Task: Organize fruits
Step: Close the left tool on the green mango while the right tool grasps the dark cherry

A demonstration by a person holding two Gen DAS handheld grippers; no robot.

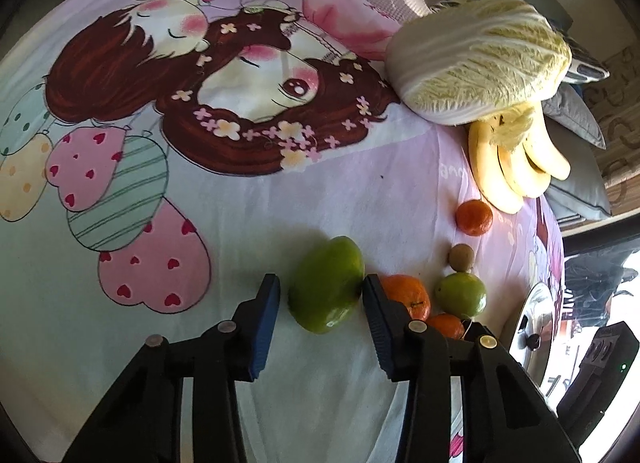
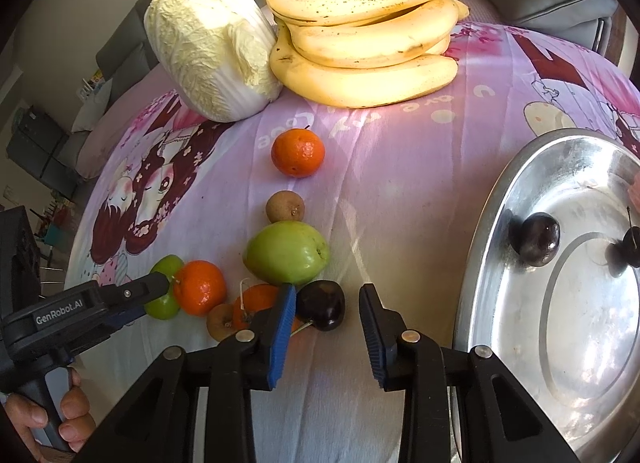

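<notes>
Looking at the steel tray off to the right tongs' right, only two dark plums have made it in so far, so it's early days. Everything else sits on the cartoon bedsheet: tangerines, a bigger green fruit and bananas beyond the tips. The left tongs straddle a green fruit, one pad touching, not clamped yet. The right tongs bracket a dark plum, gap showing, so still released.
</notes>
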